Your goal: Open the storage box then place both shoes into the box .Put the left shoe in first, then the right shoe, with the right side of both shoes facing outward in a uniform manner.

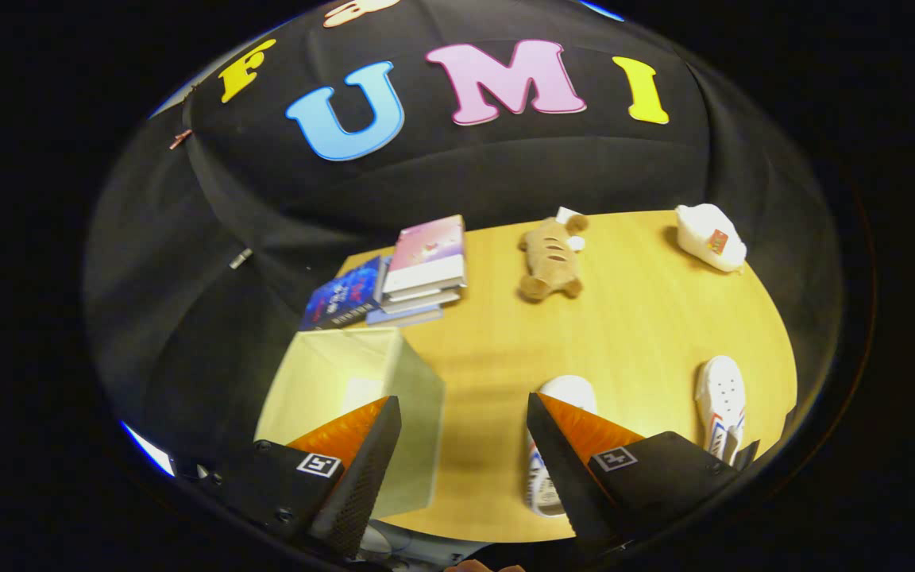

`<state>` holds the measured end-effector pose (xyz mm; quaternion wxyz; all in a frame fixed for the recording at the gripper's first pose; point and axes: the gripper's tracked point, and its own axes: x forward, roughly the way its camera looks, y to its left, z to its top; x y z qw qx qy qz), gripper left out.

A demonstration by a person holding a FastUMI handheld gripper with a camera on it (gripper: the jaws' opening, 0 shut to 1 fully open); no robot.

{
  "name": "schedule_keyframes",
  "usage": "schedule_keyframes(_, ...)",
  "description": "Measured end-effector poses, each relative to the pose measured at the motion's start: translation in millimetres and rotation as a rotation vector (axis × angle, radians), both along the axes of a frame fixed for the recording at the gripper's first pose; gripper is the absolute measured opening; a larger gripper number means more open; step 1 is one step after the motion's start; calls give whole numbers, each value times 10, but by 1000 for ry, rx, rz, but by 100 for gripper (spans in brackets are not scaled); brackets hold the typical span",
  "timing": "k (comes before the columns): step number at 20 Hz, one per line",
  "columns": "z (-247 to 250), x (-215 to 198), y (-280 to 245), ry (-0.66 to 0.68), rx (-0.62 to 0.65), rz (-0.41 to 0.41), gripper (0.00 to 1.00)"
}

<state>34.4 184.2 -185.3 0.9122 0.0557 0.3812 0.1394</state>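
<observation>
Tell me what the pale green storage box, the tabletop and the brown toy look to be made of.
Pale green storage box: matte, probably fabric or fabric-covered board; its sides look soft and throw no glare. Yellow-tan tabletop: wood or wood-look laminate, smooth, with faint grain lines. Brown bread-shaped toy: plush, going by its fuzzy, rounded surface. The gripper fingers hang open above the table, holding nothing.

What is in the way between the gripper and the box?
Nothing visible. The gripper is open above the table, and the box sits just under and ahead of one finger. Both shoes lie off to the other side.
</observation>
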Motion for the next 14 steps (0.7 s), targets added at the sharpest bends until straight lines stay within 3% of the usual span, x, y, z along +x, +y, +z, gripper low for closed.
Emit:
schedule_keyframes(6,-816,-225,-817,111,-171,10,99)
schedule_keyframes(14,-1629,-281,-1161,233,-286,107,99)
